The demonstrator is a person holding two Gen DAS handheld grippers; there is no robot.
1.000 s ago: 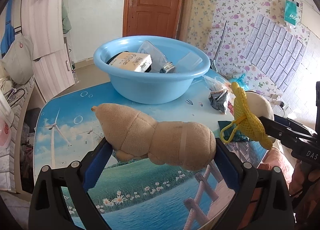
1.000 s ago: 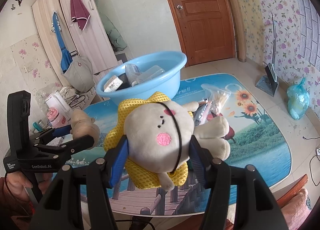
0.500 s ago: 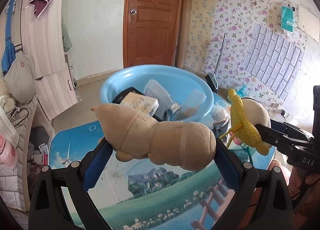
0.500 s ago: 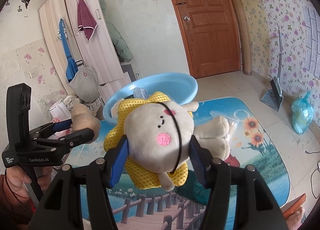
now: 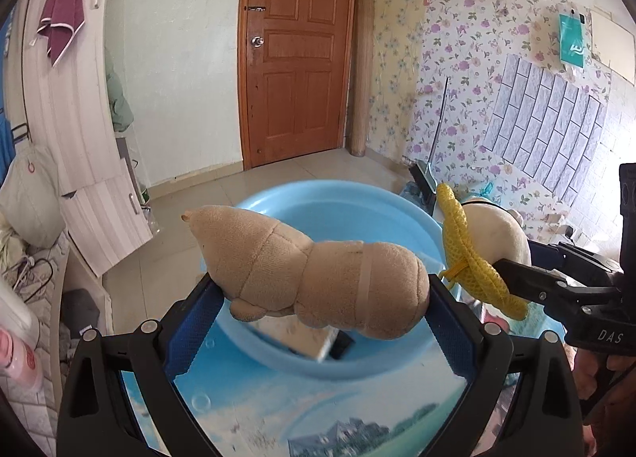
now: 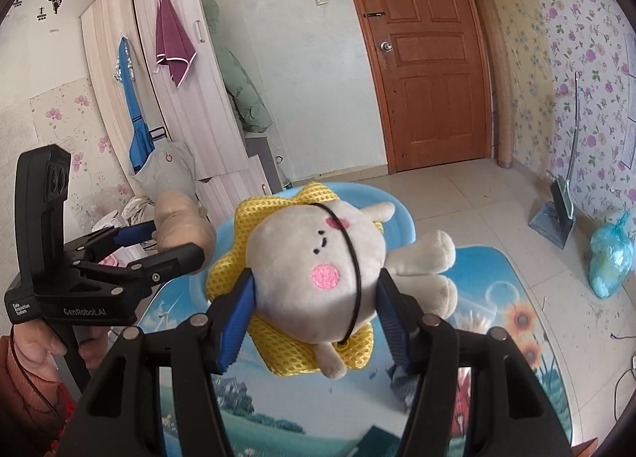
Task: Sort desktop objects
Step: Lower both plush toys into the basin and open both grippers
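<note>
Left gripper (image 5: 324, 294) pinched tan plush (image 5: 314, 282) across its length, carried in the air over blue basin (image 5: 342, 202) on the table (image 5: 278, 409). Right gripper (image 6: 314, 298) clamped on cream lion plush (image 6: 318, 270) at the head, yellow mesh mane (image 6: 278, 349) bulging behind the fingers, also hovering near the basin rim. Judged light, soft, squashy, non-fragile; best gripped across the stuffed middle, not by limbs or mane.

Both plushies (image 5: 318, 282) (image 6: 318, 270) over basin (image 5: 338, 202), basin on table (image 5: 254, 409).
</note>
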